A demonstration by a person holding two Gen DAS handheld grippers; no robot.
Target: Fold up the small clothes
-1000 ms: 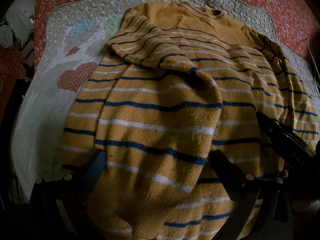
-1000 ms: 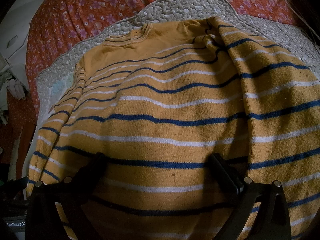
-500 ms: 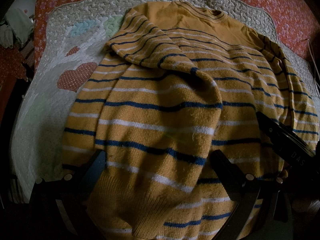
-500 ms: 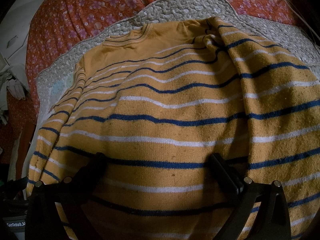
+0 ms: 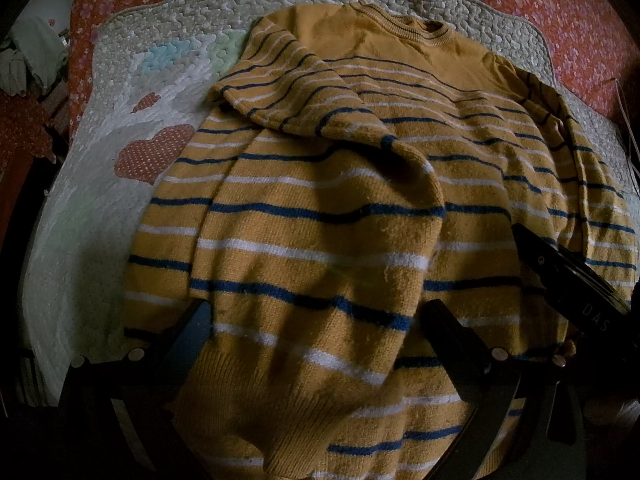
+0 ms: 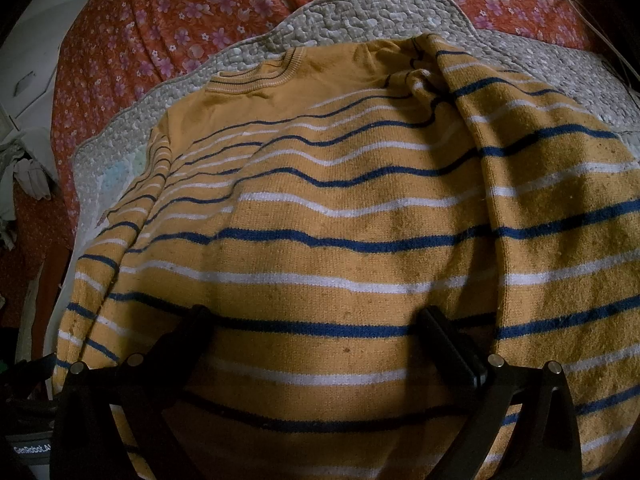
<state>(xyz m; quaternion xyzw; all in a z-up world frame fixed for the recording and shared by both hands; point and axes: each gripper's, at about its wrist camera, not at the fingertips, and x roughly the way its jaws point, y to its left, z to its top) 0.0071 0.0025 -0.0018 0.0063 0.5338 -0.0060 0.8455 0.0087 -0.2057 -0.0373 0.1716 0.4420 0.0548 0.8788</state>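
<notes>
Gripper [image 5: 316,320] base hides sweater [image 5: 320,208] hem.

Striped sweater [image 5: 340,208] on quilted mat [image 5: 120,128], sleeve folded across; left claw [image 5: 316,320] spread wide.

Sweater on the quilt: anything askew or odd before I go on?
Nothing damaged. The sweater lies rumpled on the quilt: one sleeve crosses the chest slantwise, the other is bunched at the shoulder.
</notes>
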